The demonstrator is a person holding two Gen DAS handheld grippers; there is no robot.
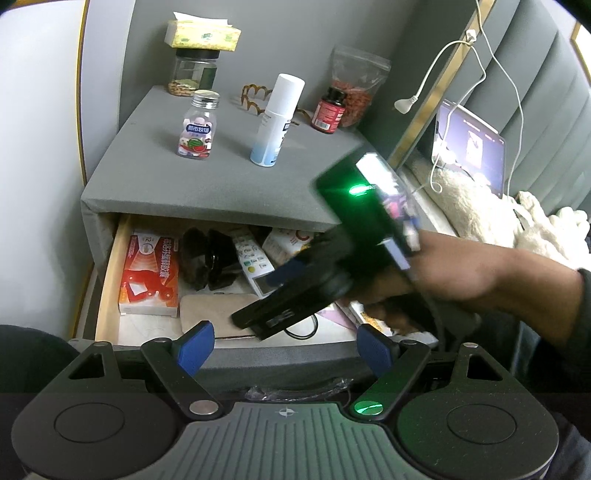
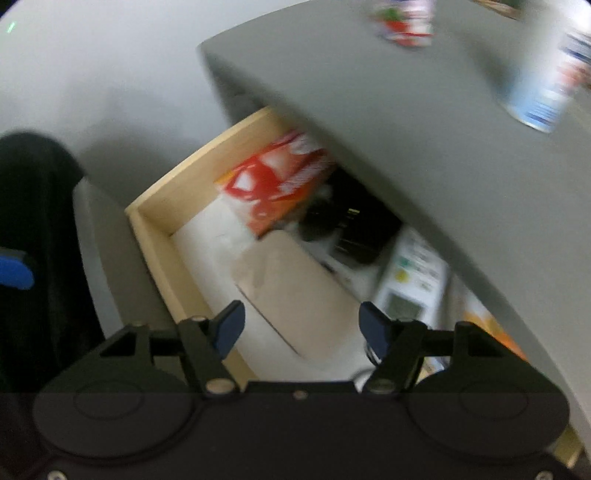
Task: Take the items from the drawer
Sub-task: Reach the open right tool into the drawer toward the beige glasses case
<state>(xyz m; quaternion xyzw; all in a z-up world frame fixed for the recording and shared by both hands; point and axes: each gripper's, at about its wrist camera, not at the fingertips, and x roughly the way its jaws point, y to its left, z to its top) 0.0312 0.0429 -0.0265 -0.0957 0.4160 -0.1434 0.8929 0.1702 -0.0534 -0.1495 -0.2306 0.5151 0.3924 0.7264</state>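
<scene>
- Right now my left gripper (image 1: 284,345) hangs in front of the open drawer (image 1: 107,273), fingers (image 1: 194,345) spread wide, nothing between them.
- My right gripper (image 2: 301,326) is over the drawer interior, angled down; its fingers (image 2: 231,323) are also wide apart w/ nothing held. Right wrist view is motion-blurred, so fine detail is lost.
- From the left wrist view I see the right gripper body (image 1: 295,291) reaching into the drawer from the right, w/ the person's hand (image 1: 461,277) gripping it.
- Drawer contents: red/orange box (image 1: 147,275) at the left side, dark crumpled item (image 1: 207,258) next to it, white remote (image 1: 255,262) further right, beige flat pad (image 1: 218,310) near the front edge, just beside the box.
- In the right wrist view the beige pad (image 2: 295,291) lies ahead of the finger gap, remote (image 2: 410,280) to its right, red box (image 2: 277,184) further back.
- On the grey nightstand surface (image 1: 155,162) above: candy bottle w/ silver cap (image 1: 197,125), white spray bottle (image 1: 275,122), dark red-label pill bottle (image 1: 328,110), clear jar (image 1: 194,74) w/ a tissue pack (image 1: 203,35) on top, and a zip bag (image 1: 354,85) at the back.
- Bed to the right w/ a tablet (image 1: 469,144) and white cable (image 1: 436,74).
</scene>
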